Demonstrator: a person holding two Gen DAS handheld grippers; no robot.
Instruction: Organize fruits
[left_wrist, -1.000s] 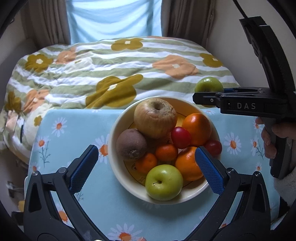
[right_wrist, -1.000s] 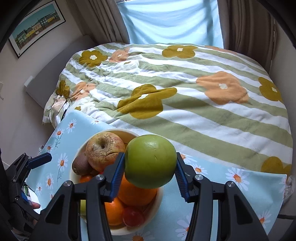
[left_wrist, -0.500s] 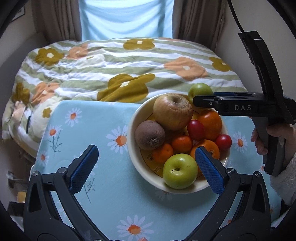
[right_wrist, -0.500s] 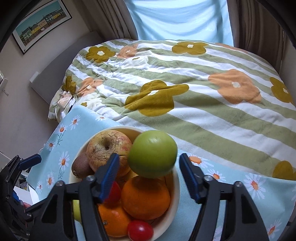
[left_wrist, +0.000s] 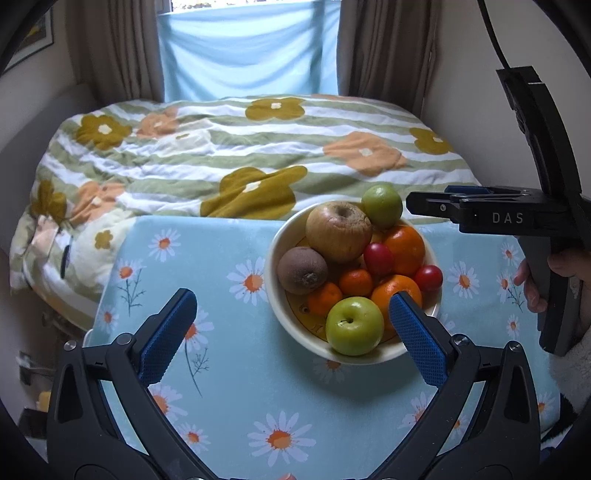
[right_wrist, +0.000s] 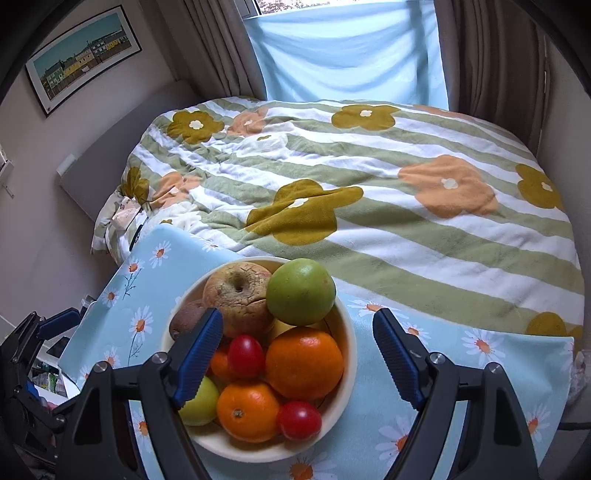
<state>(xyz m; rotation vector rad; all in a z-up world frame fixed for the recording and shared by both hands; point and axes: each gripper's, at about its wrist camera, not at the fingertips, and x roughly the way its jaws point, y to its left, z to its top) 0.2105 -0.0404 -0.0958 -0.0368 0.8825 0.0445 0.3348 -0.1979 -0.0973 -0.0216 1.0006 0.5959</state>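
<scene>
Bowl: a cream bowl (left_wrist: 275, 258) is sitting on the surface (left_wrist: 229, 369), which is wearing a light blue daisy cloth, at the edge nearest the bed (left_wrist: 236, 155).
Bowl contents: a wrinkled brown apple (left_wrist: 338, 230) and a green apple (right_wrist: 300, 291) are lying at the far rim, touching each other; a brown kiwi-like fruit (left_wrist: 302, 269) is resting beside the wrinkled apple; a large orange (right_wrist: 303, 362), a second orange (right_wrist: 247, 410), two small mandarins (left_wrist: 355, 282), two red tomatoes (right_wrist: 245, 355) and a second green apple (left_wrist: 354, 325) at the near rim are filling the rest.
Right gripper: the right gripper (right_wrist: 297, 354) is hovering over the bowl with its blue fingers (right_wrist: 393, 352) spread apart and gripping nothing; the green apple is sitting beyond the tips, clear of both.
Left gripper: the left gripper (left_wrist: 291, 332) is hanging low over the surface, fingers (left_wrist: 168, 334) wide apart and empty, the right one overlapping the bowl's near rim in the left wrist view.
Change: a second ago the green apple was clamped between the right fingers above the bowl; half a second ago the fingers were already parting; now the apple is resting in the bowl and the fingers are pulling back wider.
Left view shift: the bowl is lying further right in the left wrist view than a second ago.
</scene>
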